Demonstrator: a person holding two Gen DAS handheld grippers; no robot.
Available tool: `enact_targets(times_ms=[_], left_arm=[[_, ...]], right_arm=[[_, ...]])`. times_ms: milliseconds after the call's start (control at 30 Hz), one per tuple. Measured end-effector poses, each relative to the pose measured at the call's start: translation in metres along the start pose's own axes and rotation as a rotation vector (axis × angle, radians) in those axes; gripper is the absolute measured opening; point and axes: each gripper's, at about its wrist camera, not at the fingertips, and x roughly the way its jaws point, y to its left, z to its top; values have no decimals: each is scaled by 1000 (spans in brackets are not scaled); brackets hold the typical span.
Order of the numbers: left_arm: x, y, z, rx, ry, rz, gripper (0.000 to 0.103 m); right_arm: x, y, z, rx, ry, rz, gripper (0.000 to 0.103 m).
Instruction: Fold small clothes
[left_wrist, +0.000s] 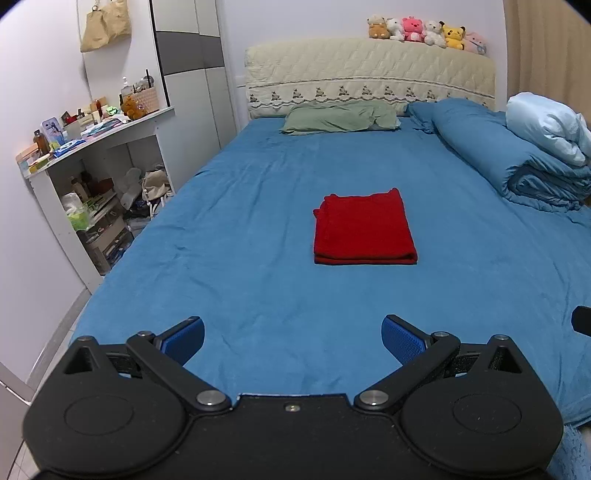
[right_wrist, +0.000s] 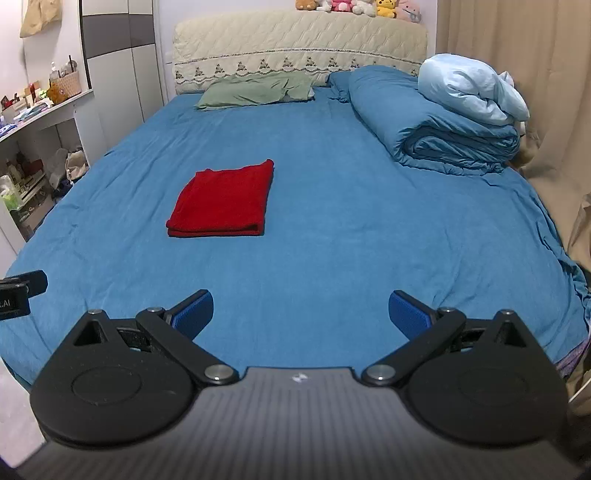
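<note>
Garment: red cloth (left_wrist: 365, 228) lies folded into a flat rectangle near the middle of the bed (left_wrist: 240, 229), doubled edge toward the cameras; folding looks finished or nearly so.
Left gripper (left_wrist: 293, 341): fingers spread wide, holding nothing, hovering over the near part of the bed, well short of the cloth.
Right gripper (right_wrist: 301, 314): fingers likewise apart and empty, to the right of the cloth and clear of it.
Reason for stance: both tools appear drawn back so the fold rests undisturbed.
Surface: blue sheet, lightly creased, soft; thin cloth on it probably calls for a low pinch.
Room: green pillow (left_wrist: 338, 117) and plush toys (left_wrist: 424, 32) at the headboard (left_wrist: 369, 74), rolled blue quilt (right_wrist: 436, 125) right, cluttered white shelf (left_wrist: 92, 136) left, beige curtain (right_wrist: 517, 74) right.
</note>
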Motion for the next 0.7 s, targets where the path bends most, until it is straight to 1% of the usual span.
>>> enact_targets(times_ms=[700], left_arm=[[-5, -3, -2, -5, -6, 6, 103]], right_arm=[[0, 0, -4, -3, 5, 1, 103]])
